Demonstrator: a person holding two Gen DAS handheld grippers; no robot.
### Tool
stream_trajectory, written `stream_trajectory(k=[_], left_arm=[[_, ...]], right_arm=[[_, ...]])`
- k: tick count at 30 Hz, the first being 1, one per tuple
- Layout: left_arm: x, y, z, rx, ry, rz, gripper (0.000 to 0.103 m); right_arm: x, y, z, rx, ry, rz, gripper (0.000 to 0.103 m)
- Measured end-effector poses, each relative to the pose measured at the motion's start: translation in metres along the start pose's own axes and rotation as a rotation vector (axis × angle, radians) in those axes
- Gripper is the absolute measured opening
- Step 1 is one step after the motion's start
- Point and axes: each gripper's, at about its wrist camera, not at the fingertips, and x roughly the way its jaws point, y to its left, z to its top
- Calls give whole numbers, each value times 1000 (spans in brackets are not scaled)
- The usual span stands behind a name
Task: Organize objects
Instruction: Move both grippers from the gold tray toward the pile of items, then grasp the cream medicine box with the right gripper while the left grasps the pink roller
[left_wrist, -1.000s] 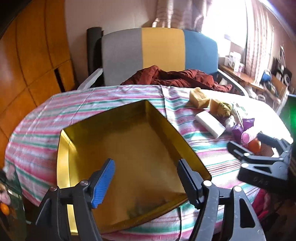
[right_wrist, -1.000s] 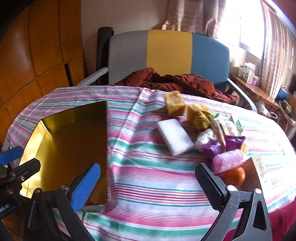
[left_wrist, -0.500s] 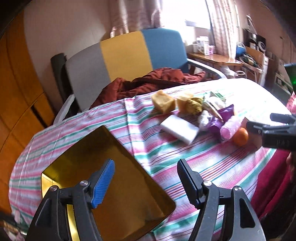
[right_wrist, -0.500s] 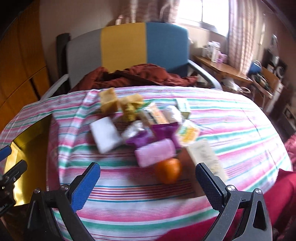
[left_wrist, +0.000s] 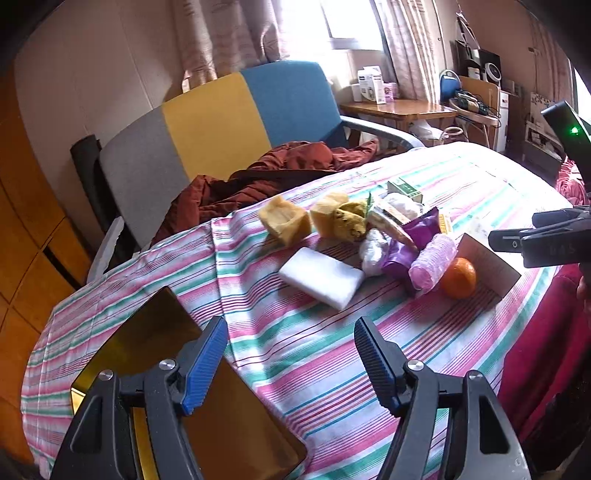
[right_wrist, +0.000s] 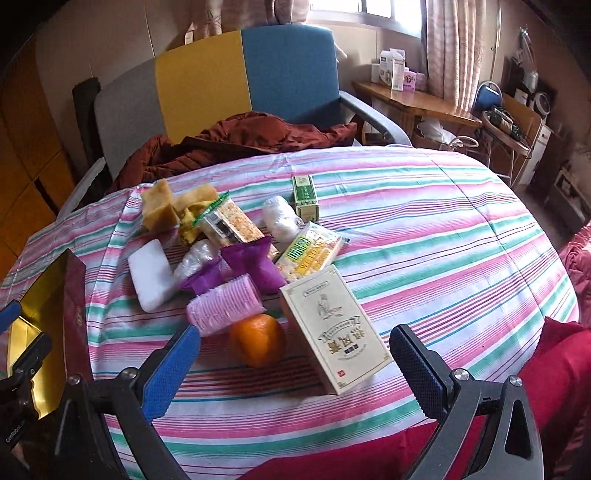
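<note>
The objects to be sorted lie in a loose cluster on the table (right_wrist: 424, 236), which is covered by a striped cloth, ahead of both sets of jaws.

Right gripper (right_wrist: 295, 363): jaws stand wide apart with nothing between the pads. Directly ahead of the gap lies the orange (right_wrist: 258, 345). Touching it on the right-jaw side is a cream flat box (right_wrist: 332, 325) with printed lettering, lying tilted. Just beyond the orange lies a pink wrapped roll (right_wrist: 224, 304), then two purple packets (right_wrist: 255, 267). Farther out are a yellow-green snack pack (right_wrist: 308, 251), a clear-wrapped cracker pack (right_wrist: 231, 223), two white wrapped bundles (right_wrist: 280, 218), a green carton (right_wrist: 304, 194) and tan sponge blocks (right_wrist: 159, 206). A white block (right_wrist: 151, 275) lies ahead of the left jaw.

Left gripper (left_wrist: 290, 365): jaws open, holding nothing, above bare striped cloth. The white block (left_wrist: 321, 277) is ahead of the gap; the orange (left_wrist: 457, 277) and the pink roll (left_wrist: 432, 264) are ahead and beyond the right jaw. A gold tray (left_wrist: 155, 332) with reddish outer walls lies on the table at and behind the left jaw.

Beyond the table stands a grey, yellow and blue chair (right_wrist: 229, 74) holding a rust-coloured garment (right_wrist: 236, 138). A wooden side table (right_wrist: 410, 99) with small boxes stands under the curtained window.
</note>
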Motion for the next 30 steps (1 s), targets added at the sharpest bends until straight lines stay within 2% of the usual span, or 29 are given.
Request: stream_trajectory(k=[10, 15, 16, 21, 27, 29, 30], left_arm=[[18, -17, 8, 30, 19, -32, 73], [31, -22, 10, 16, 43, -103, 75], [34, -23, 10, 13, 49, -116, 80], [50, -25, 12, -55, 107, -213, 81], [63, -37, 22, -95, 138, -336, 81], [69, -43, 29, -113, 156, -383, 81], [73, -45, 31, -124, 166, -400, 81]], right_arm=[[16, -10, 8, -33, 90, 26, 103], [32, -13, 14, -87, 177, 51, 102], [36, -16, 16, -92, 192, 56, 99], [52, -30, 24, -138, 263, 43, 87], [74, -30, 22, -208, 342, 31, 84], [80, -27, 18, -237, 359, 27, 77], [83, -27, 16, -245, 364, 20, 62]])
